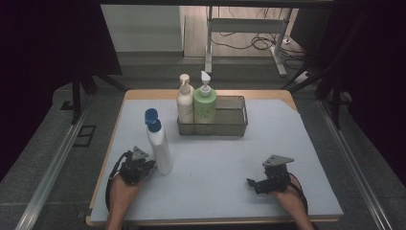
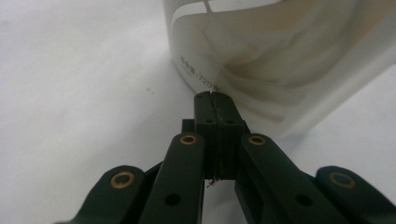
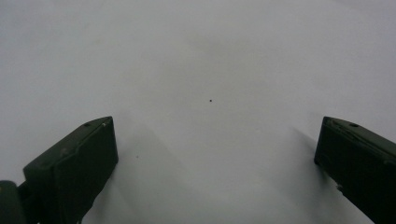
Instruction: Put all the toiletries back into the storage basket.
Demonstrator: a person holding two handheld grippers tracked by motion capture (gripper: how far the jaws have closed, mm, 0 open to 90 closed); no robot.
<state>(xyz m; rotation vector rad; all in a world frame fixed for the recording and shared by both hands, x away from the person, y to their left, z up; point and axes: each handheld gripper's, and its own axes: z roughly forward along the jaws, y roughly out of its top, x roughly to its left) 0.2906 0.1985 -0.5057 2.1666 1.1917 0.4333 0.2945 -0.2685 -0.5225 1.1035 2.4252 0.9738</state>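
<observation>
A tall white bottle with a blue cap (image 1: 158, 141) stands upright on the pale table cover, left of centre. My left gripper (image 1: 147, 166) sits just beside the bottle's base, its jaws pressed together with nothing between them. In the left gripper view the shut gripper (image 2: 214, 98) ends right at the foot of the white bottle (image 2: 280, 56). My right gripper (image 1: 252, 184) rests at the front right, jaws spread wide over bare cover. In the right gripper view the open gripper (image 3: 215, 140) holds nothing.
A wire basket (image 1: 234, 123) stands at the back centre with a cream pump bottle (image 1: 184, 103) and a green pump bottle (image 1: 205, 105) in its left end. Dark curtains flank the table. A metal stand (image 1: 210, 43) and cables lie on the floor behind.
</observation>
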